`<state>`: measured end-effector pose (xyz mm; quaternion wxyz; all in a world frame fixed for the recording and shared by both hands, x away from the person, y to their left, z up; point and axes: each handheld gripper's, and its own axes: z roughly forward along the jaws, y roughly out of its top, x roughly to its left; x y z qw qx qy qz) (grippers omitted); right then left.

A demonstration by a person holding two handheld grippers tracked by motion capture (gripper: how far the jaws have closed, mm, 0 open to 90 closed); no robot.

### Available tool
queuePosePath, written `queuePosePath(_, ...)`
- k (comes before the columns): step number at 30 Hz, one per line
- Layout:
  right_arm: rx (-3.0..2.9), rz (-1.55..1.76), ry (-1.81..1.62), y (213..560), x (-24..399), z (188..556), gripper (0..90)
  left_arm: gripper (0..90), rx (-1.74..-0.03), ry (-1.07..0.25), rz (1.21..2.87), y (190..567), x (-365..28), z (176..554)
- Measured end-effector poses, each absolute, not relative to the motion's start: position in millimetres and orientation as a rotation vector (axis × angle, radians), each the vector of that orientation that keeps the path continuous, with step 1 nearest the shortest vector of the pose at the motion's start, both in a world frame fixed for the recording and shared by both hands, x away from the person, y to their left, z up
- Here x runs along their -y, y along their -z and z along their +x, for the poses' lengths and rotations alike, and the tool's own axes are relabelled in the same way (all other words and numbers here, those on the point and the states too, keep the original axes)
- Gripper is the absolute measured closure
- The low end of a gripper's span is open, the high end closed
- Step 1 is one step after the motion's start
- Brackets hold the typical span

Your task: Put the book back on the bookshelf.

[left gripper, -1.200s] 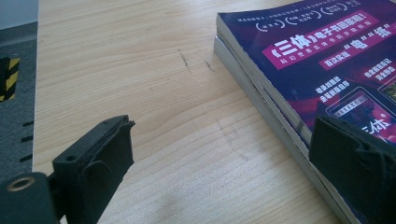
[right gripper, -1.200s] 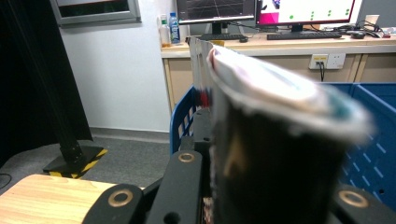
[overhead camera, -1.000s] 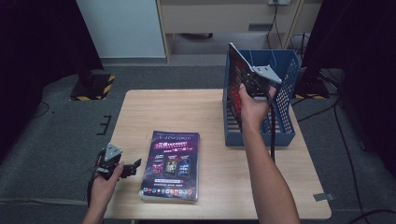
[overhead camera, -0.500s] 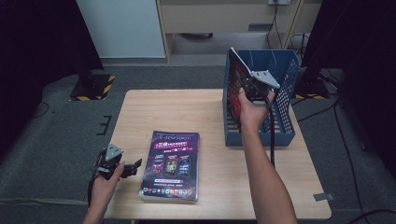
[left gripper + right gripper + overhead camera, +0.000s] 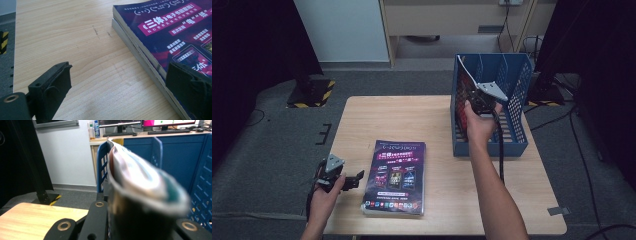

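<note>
My right gripper [image 5: 478, 98] is shut on a thin book [image 5: 465, 75] that stands on edge and tilts inside the left part of a blue mesh file rack [image 5: 518, 85]. In the right gripper view the book [image 5: 140, 182] is blurred between the jaws of that gripper [image 5: 142, 221]. A stack of purple-covered books [image 5: 397, 175] lies flat on the wooden table [image 5: 402, 120]. My left gripper [image 5: 355, 179] rests near the table's front left edge, open, just left of the stack. In the left gripper view this gripper [image 5: 118, 72] has bare table between its jaws, and the stack [image 5: 170, 37] is beside its right jaw.
The rack [image 5: 175, 152] has upright dividers and stands at the table's right back. Behind the table are a white cabinet [image 5: 342, 30] and a wooden desk [image 5: 452, 17]. A black stand with a yellow-striped base [image 5: 312, 92] stands on the floor at left.
My right gripper has sunk a little with the book, deeper into the blue rack. The left gripper and the purple stack have stayed put.
</note>
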<state>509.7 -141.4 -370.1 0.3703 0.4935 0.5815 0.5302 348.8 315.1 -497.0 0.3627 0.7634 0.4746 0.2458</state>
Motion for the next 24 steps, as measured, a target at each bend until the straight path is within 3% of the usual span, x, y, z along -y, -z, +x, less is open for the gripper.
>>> queuePosePath(11,-1.551,1.266,-1.389,377.6,141.4,507.1,81.9,5.6,-1.220,-0.630,1.972,497.3,-314.5,348.9)
queuePosePath(24,-1.550,1.230,-1.335,373.6,138.4,510.8,86.9,5.6,-1.221,-0.626,1.974,497.7,-314.7,349.1)
